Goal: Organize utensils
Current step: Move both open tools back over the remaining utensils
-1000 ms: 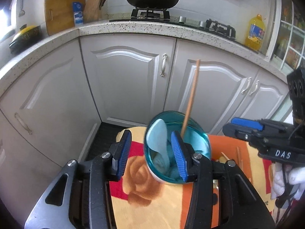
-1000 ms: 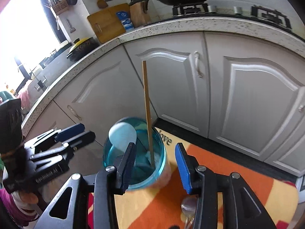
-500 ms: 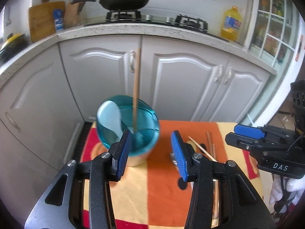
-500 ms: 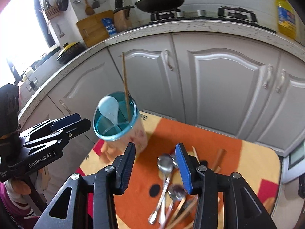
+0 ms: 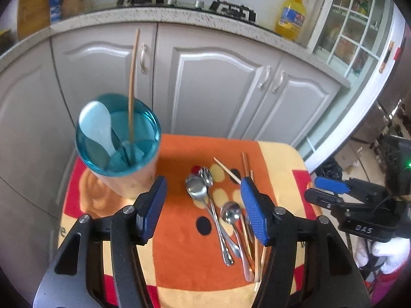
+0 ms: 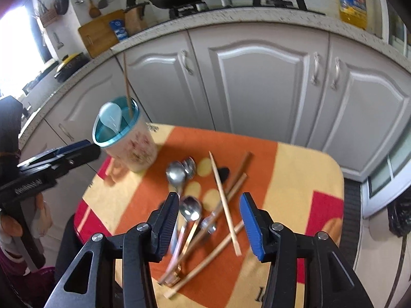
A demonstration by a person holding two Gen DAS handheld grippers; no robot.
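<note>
The cup (image 5: 120, 154) with the blue rim stands at the far left corner of the small surface (image 6: 303, 169), which is covered by an orange and yellow cloth. It holds a pale spoon (image 5: 96, 125) and one upright chopstick (image 5: 132, 84). The left gripper (image 5: 203, 205) hovers just right of the cup, jaws spread wide and holding nothing. Metal spoons (image 6: 185, 187) and loose chopsticks (image 6: 223, 200) lie scattered in the middle of the cloth, below and between the spread, empty jaws of the right gripper (image 6: 209, 220).
</note>
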